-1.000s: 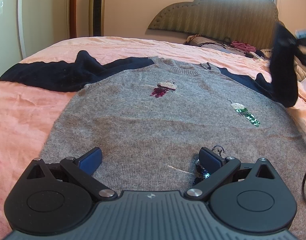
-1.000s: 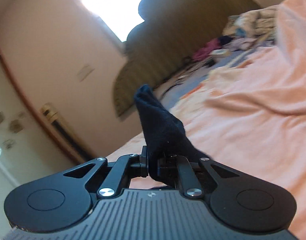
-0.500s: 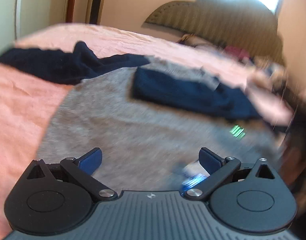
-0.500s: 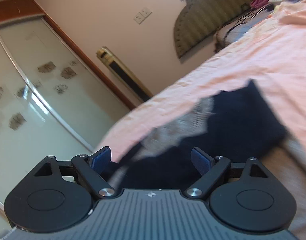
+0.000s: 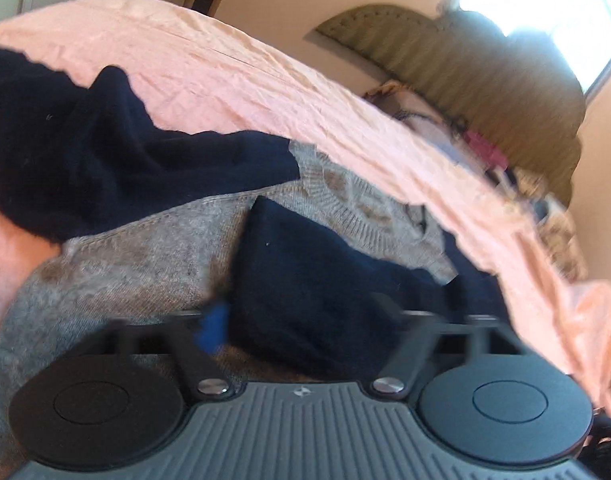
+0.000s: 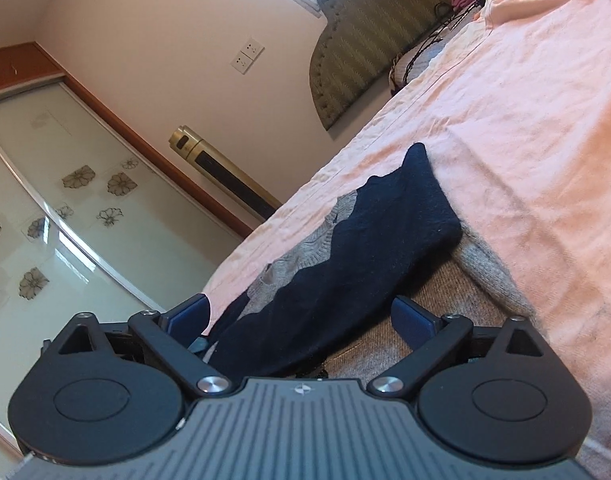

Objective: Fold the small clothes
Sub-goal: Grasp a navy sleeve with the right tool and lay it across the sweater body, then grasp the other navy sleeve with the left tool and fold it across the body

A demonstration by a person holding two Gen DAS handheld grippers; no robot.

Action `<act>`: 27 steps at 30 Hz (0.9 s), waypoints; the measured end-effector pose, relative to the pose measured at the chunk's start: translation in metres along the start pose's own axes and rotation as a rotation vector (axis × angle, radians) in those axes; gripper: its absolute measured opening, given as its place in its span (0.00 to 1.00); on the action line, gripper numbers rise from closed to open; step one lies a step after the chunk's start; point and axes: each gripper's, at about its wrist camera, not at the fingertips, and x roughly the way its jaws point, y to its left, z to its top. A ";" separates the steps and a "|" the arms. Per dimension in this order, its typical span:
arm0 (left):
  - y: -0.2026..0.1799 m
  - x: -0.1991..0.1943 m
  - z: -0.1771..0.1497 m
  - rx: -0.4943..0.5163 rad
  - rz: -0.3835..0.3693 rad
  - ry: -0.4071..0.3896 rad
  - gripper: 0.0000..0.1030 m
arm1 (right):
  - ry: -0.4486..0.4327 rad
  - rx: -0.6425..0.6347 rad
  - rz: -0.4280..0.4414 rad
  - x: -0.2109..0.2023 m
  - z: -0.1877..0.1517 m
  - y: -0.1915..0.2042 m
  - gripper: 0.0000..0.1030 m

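Note:
A grey knit sweater (image 5: 145, 264) with navy sleeves lies flat on the pink bedsheet (image 5: 233, 80). One navy sleeve (image 5: 317, 280) is folded across its chest; the other navy sleeve (image 5: 85, 152) stretches out to the left. My left gripper (image 5: 301, 324) is open and empty, hovering over the folded sleeve; the view is blurred. In the right wrist view the folded sleeve (image 6: 357, 264) lies over the grey body (image 6: 437, 300). My right gripper (image 6: 301, 316) is open and empty just behind that sleeve.
A padded olive headboard (image 5: 485, 76) with a pile of clothes (image 5: 485, 152) stands at the far end of the bed. A gold tower fan (image 6: 221, 172), a wall socket (image 6: 247, 56) and a glass wardrobe door (image 6: 45, 220) are beyond the bed edge.
My right gripper opened and let go of the navy sleeve, which now lies folded across the sweater's chest. My left gripper moved forward over the sweater and tilted.

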 end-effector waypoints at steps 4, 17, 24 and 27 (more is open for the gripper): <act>-0.018 -0.001 0.003 0.103 0.108 -0.030 0.06 | 0.003 -0.004 0.010 0.001 0.000 0.001 0.97; -0.006 -0.048 -0.016 0.356 0.237 -0.152 0.28 | -0.002 -0.017 -0.007 -0.005 0.006 0.010 0.98; -0.021 -0.034 -0.017 0.400 0.048 -0.224 0.82 | 0.038 -0.105 0.016 0.052 0.079 0.044 1.00; -0.012 0.001 -0.015 0.333 0.090 -0.086 0.83 | 0.199 -0.201 -0.131 0.121 0.081 0.041 1.00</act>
